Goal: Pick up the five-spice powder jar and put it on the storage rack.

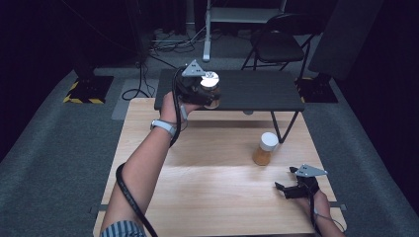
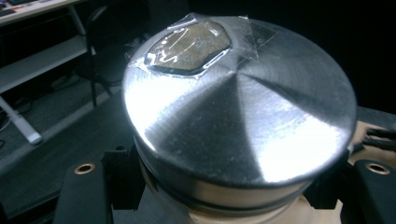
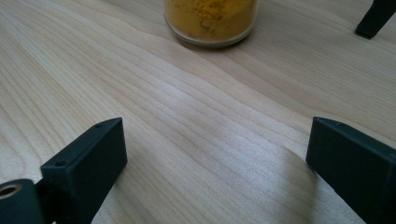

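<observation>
From the high view, the person's left forearm reaches far up the left side, lifting the left tool [image 1: 197, 89] above the far edge of the wooden tabletop [image 1: 207, 197], beside a low black shelf [image 1: 247, 91]. It grips a jar with a shiny metal lid [image 1: 209, 84]. The right tool [image 1: 289, 190] lies low at the near right of the tabletop, jaws spread and empty. A jar of yellow powder with a white lid [image 1: 264, 148] stands just beyond it, apart from it.

In the left gripper view, the metal lid [image 2: 238, 116] sits between the black jaws, which clamp the jar below the lid's rim.

In the right gripper view, the jaws stand wide over bare wood, the yellow jar [image 3: 210, 21] farther off.
</observation>
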